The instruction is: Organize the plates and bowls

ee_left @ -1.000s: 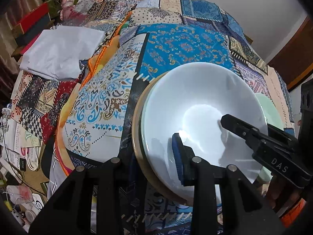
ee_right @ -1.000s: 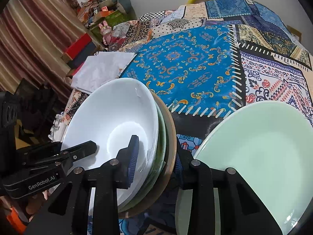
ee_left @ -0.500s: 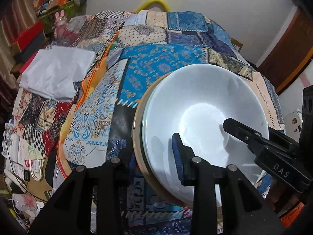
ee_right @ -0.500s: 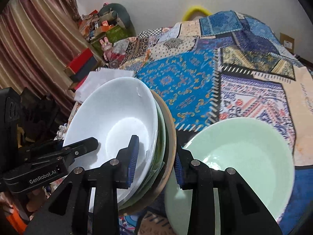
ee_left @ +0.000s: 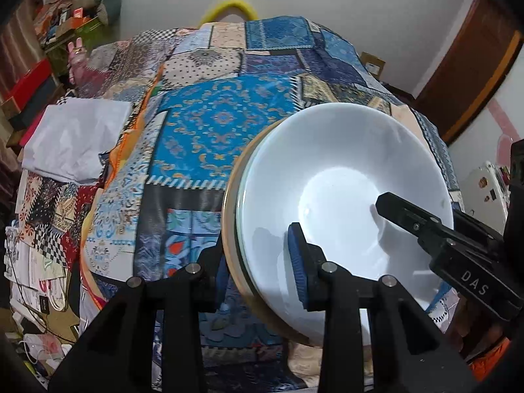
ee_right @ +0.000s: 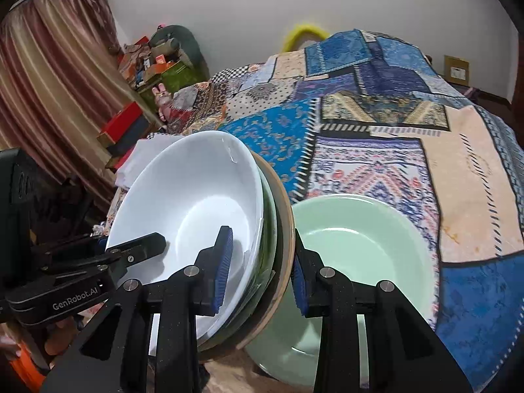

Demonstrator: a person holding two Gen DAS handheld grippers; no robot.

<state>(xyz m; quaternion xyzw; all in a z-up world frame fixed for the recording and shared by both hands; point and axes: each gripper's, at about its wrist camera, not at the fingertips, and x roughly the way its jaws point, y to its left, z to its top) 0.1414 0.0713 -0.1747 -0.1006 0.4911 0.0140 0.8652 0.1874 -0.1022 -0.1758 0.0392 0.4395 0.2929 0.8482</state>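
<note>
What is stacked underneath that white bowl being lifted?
Under the white bowl a dark green dish's rim shows, then a tan plate at the bottom. Their faces are covered, so any other pieces between stay hidden.

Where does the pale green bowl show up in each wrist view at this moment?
Left wrist: the pale green bowl is not visible; the white bowl fills the lower right.
Right wrist: pale green bowl on the quilt, lower centre-right, behind the right tool's outer finger.
Shared landmark: the yellow hoop at the far wall.
</note>
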